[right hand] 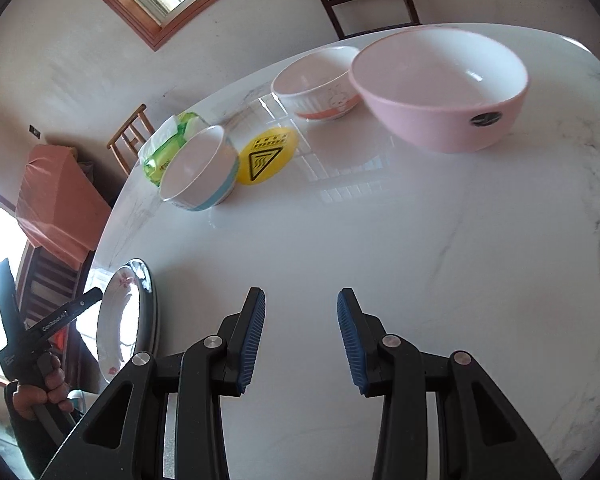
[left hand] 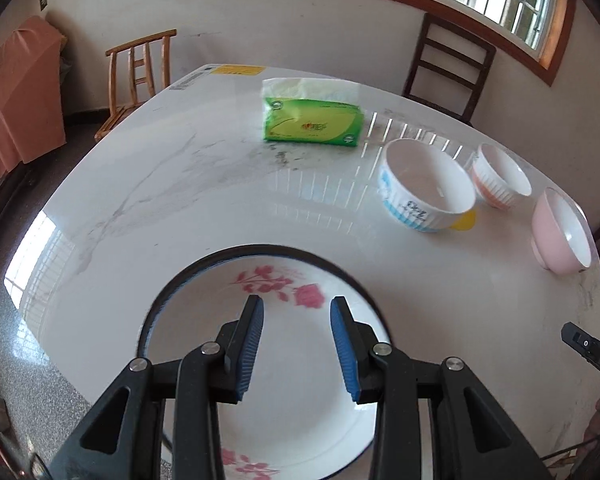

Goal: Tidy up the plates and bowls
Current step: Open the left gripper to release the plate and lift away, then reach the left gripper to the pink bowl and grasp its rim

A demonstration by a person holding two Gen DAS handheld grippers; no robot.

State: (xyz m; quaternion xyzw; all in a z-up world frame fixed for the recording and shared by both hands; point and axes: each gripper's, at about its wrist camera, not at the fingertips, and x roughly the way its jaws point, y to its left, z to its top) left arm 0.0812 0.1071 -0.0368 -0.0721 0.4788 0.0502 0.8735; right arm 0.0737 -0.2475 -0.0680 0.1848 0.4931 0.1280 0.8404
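Tabletop [left hand: 204, 200] of white marble fills the middle of both views, its curved edge running down the left of the left wrist frame with dark floor beyond. Bare surface lies between the plate [left hand: 296, 360] at lower centre and the three bowls at the right of that frame. The plate is white with pink flowers and a dark blue rim; it sits near the table's near edge, under the left gripper [left hand: 297, 344], whose blue-padded jaws stand partly apart with nothing between them. In the right wrist view the right gripper [right hand: 301, 340] hangs over open marble in the lower middle, jaws likewise partly apart and empty. Above it stand the pink bowl [right hand: 440, 92] at upper right, the orange-striped bowl [right hand: 316, 88] just beside it, and the blue-striped bowl [right hand: 198, 168] at centre left, next to a yellow warning sticker [right hand: 267, 156]. A green tissue pack [left hand: 312, 120] sits farther back.
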